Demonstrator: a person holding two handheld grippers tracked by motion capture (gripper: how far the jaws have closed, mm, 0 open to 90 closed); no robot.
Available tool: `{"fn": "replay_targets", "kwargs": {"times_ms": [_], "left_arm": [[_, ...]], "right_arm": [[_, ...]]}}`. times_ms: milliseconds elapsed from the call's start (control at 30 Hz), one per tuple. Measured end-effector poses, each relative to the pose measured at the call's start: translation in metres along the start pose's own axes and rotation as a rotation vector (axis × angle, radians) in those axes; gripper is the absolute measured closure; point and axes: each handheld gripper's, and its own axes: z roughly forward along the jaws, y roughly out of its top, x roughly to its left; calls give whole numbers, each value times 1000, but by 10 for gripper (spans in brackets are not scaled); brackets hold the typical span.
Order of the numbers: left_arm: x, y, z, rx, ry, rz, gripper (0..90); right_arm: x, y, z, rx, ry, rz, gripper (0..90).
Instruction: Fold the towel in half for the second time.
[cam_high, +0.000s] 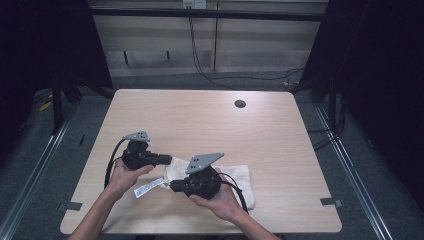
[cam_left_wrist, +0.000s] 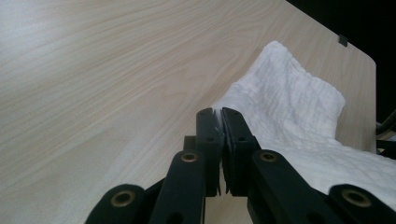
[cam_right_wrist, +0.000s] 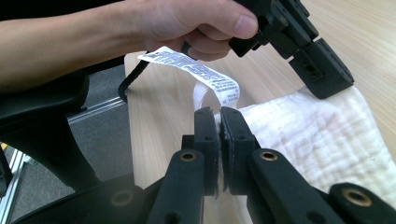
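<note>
Left claw (cam_left_wrist: 222, 112) clenched on edge of white cloth (cam_left_wrist: 299, 107), fabric pinched between tips. Right claw (cam_right_wrist: 219, 112) clenched on same cloth (cam_right_wrist: 322, 140), right beside care label (cam_right_wrist: 196, 70) (label curls up just past claw tips). Cloth on wooden worktop (cam_high: 200, 120), near the person's edge, well short of round hole (cam_high: 240, 104). Left hand (cam_high: 125, 177) near cloth's label end; right hand (cam_high: 220, 200) over cloth's middle.
</note>
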Motion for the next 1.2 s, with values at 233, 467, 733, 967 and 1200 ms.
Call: {"fn": "replay_targets", "kwargs": {"times_ms": [233,467,733,967,1200], "left_arm": [[1,-5,-4,14,14,5,867],[9,-9,-24,-2,28,-22,866],[11,2,-44,-57,41,-15,866],[11,0,-27,-5,39,-9,867],[-1,20,-2,9,-2,17,867]], "right_arm": [[2,-6,13,-23,37,33,861],[6,7,26,-38,64,16,861],[11,31,39,-81,94,-9,862],[8,13,43,-76,93,26,862],[4,7,14,-92,51,27,861]]}}
